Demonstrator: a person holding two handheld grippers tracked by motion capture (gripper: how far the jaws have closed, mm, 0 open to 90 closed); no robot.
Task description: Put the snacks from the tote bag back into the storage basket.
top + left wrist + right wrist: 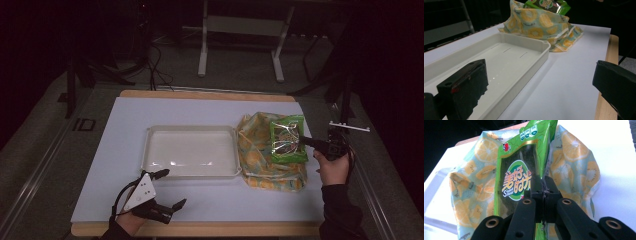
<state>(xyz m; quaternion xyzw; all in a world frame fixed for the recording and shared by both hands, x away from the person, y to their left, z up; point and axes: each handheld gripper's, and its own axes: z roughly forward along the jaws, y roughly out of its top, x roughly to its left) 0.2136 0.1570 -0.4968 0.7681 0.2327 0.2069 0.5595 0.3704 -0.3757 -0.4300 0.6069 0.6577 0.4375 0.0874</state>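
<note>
Hovering low at near table edge, left gripper (167, 189) idle, jaws spread wide, nothing between. Beyond it, white plastic tray (150, 147) empty on pale mat (115, 130). Farther right, right gripper (543, 192) pinched tight on edge of green snack packet (521, 170), which stands in mouth of fruit-print bag (576, 165). Likely step: packet transfer between bag and tray; direction unclear. Next move needs steady grip, clean lift clear of bag. Readable: "Sweet House" under orange Chinese characters.

At the lower left of the high view, the left gripper (169, 189) sits with jaws spread wide (hand beneath it). At mid-right, the right gripper (303, 140) has jaws pinched together, forearm rising from the bottom edge.
</note>
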